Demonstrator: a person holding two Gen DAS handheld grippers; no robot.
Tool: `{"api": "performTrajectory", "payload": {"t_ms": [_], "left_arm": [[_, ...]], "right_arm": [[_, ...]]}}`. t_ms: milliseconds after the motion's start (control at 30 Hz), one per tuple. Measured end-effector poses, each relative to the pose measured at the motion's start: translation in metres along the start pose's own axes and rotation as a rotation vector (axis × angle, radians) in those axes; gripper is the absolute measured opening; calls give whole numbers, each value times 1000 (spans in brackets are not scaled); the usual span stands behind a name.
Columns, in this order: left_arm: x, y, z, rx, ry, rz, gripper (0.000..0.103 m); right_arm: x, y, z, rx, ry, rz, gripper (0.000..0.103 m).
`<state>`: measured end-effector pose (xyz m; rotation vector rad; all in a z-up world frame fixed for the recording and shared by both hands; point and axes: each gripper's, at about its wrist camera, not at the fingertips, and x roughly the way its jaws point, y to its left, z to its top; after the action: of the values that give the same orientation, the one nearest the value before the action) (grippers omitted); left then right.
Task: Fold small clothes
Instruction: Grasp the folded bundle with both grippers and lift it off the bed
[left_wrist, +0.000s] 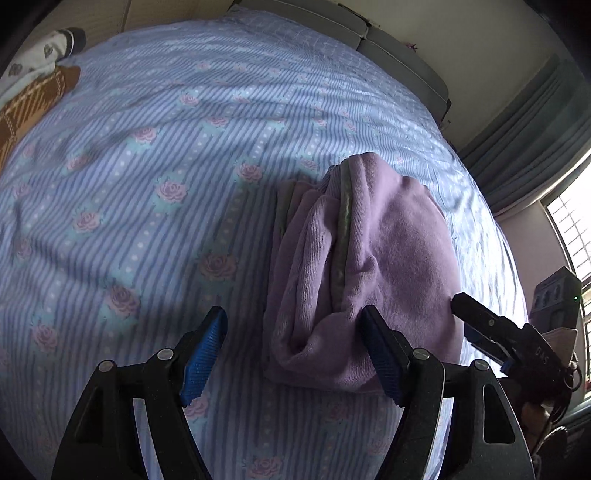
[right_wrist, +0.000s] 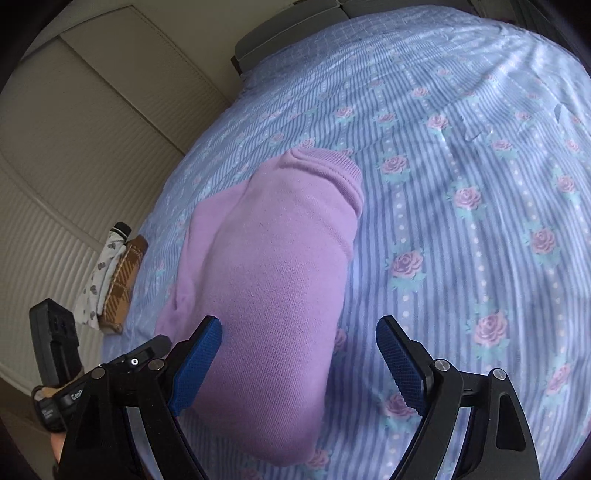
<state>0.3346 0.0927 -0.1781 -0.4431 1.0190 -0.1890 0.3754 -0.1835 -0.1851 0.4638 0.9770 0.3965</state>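
A folded lilac knit garment (left_wrist: 369, 258) with a grey-green trim lies on the blue striped, rose-print bedsheet (left_wrist: 147, 166). My left gripper (left_wrist: 293, 354) is open just above the sheet, its right finger by the garment's near left edge. In the right wrist view the same garment (right_wrist: 273, 277) lies as a rolled bundle. My right gripper (right_wrist: 299, 365) is open over its near end, holding nothing. The right gripper also shows at the right edge of the left wrist view (left_wrist: 491, 328).
A small pile of other clothes, white printed and brown plaid (left_wrist: 33, 88), lies at the bed's far left corner; it also shows in the right wrist view (right_wrist: 110, 277). A grey headboard (left_wrist: 399, 51), curtain and window (left_wrist: 569, 236) stand to the right. Closet doors (right_wrist: 74, 147) flank the bed.
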Motion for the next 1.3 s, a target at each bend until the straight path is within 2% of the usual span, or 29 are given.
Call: {"api": "performTrajectory", "payload": {"t_ms": [167,200,233,367,433,533,633,967,1300], "left_arm": [[12,-7,-6,11,6,-32,70],[15,-9,-8,19,12,-39,64],[17,-12,-10,25,18,-42,61],[18,-16,-12,33,2,-41,54],[18,-16,-12,27,-2,-55,49],[16,-16,-11,19,-11,-62,45],[12,-17,-10,15,-16,-69,41],[-38,-30,-1,68,-87,-83,33],[-116,-6,26,64,-185,-86,31]], "right_arm": [[18,-8,4,70,52,94,85],[20,-9,4,82,57,114,81],[23,-10,4,91,64,139,72],[26,-10,3,89,68,159,64],[25,-13,3,98,65,169,55],[19,-13,1,93,50,182,47],[13,-7,0,76,30,182,42],[-21,19,7,64,-34,232,39],[-43,107,23,-33,-84,287,39]]}}
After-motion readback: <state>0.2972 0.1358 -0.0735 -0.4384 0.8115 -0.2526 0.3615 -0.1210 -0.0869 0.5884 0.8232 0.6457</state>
